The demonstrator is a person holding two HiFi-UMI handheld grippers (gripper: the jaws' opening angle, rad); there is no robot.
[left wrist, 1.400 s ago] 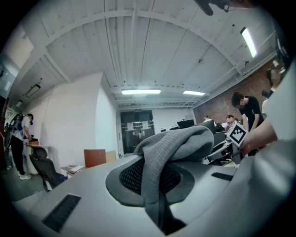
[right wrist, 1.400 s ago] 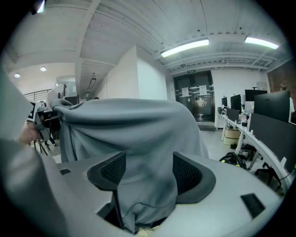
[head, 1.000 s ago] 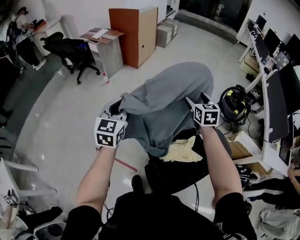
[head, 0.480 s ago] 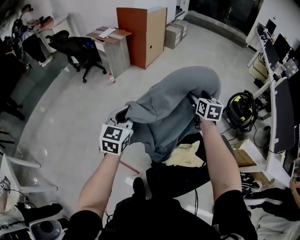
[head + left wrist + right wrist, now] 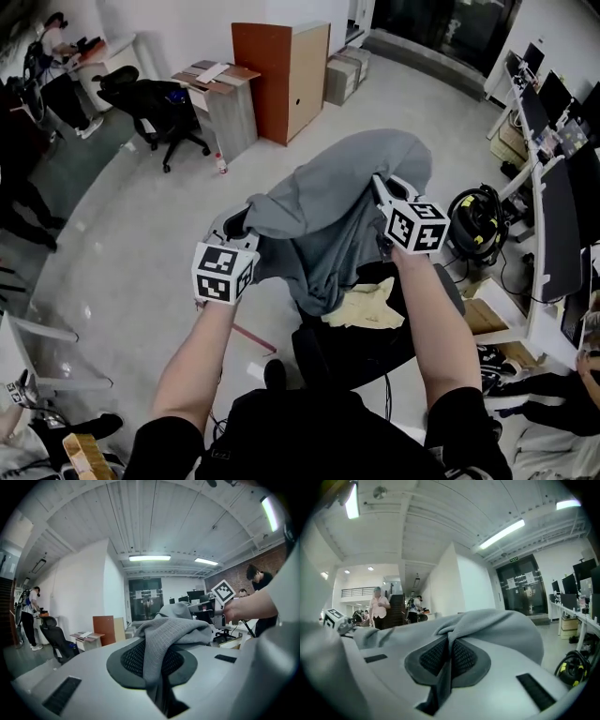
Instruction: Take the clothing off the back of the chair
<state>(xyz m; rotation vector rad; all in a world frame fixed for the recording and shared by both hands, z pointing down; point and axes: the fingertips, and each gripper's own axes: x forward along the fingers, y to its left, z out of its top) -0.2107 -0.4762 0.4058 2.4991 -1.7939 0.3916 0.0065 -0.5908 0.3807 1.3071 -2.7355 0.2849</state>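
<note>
A grey sweatshirt (image 5: 328,211) hangs stretched between my two grippers, above a black chair (image 5: 394,342). My left gripper (image 5: 240,225) is shut on the garment's left edge. In the left gripper view a fold of grey knit (image 5: 176,630) runs down between the pads of that gripper (image 5: 158,660). My right gripper (image 5: 379,190) holds the right side; its jaws have just been closing and now pinch a grey fold (image 5: 501,625) between the pads (image 5: 426,656). The garment's lower hem dangles just over the chair.
A pale yellow cloth (image 5: 364,305) lies on the chair seat. An orange-brown cabinet (image 5: 286,70), a small wooden desk (image 5: 220,98) and a black office chair (image 5: 155,103) stand at the far left. A yellow-black vacuum (image 5: 478,225) and desks with monitors (image 5: 553,206) line the right.
The right gripper has risen toward the head camera and the garment's right side has bunched up at its tip. The left gripper stays about where it was.
</note>
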